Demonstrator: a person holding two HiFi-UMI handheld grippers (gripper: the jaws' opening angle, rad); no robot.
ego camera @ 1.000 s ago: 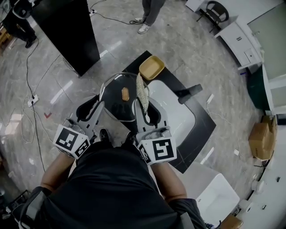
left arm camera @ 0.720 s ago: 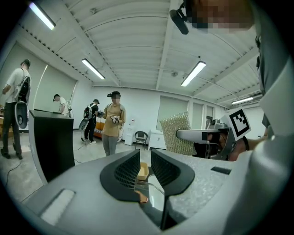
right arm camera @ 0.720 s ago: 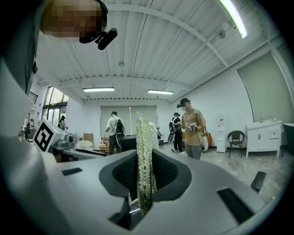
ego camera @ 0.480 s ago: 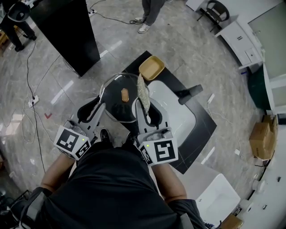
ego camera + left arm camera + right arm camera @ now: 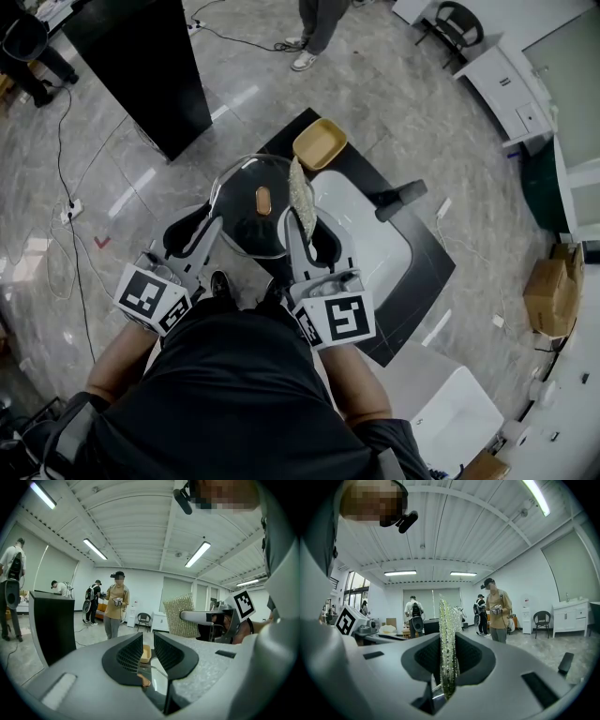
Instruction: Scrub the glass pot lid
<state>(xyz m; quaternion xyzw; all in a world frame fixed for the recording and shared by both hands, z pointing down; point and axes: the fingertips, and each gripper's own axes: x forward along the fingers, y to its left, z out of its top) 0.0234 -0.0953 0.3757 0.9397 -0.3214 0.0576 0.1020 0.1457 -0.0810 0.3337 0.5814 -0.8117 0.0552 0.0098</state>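
While standing over the black mat [image 5: 429,264], grips the glass pot lid [image 5: 239,187] by its near-left rim with the left gripper [image 5: 204,228], jaws narrowed onto the glass edge. Holds the lid roughly level in front of the torso, top face up, with the brown oblong knob [image 5: 263,199] at centre and its long axis pointing away from the body.

Clamps a sparkly scouring pad [image 5: 298,192] in the right gripper [image 5: 302,222], jaws closed tight on its lower part. Carries the pad on edge, long axis running forward along the jaws, far end reaching toward the yellow tray [image 5: 320,142]. Sets the pad over the lid's right rim; cannot tell whether touching.

Places the lid just left of a white rounded tray [image 5: 375,248], with a black handle-like piece [image 5: 401,198] at its far side.

Against the frame a second ago, shows almost nothing changed: same two grips, lid and pad in the same places, same tilt. Differs only in the bystander [image 5: 28,47] at upper left, now farther toward the corner.
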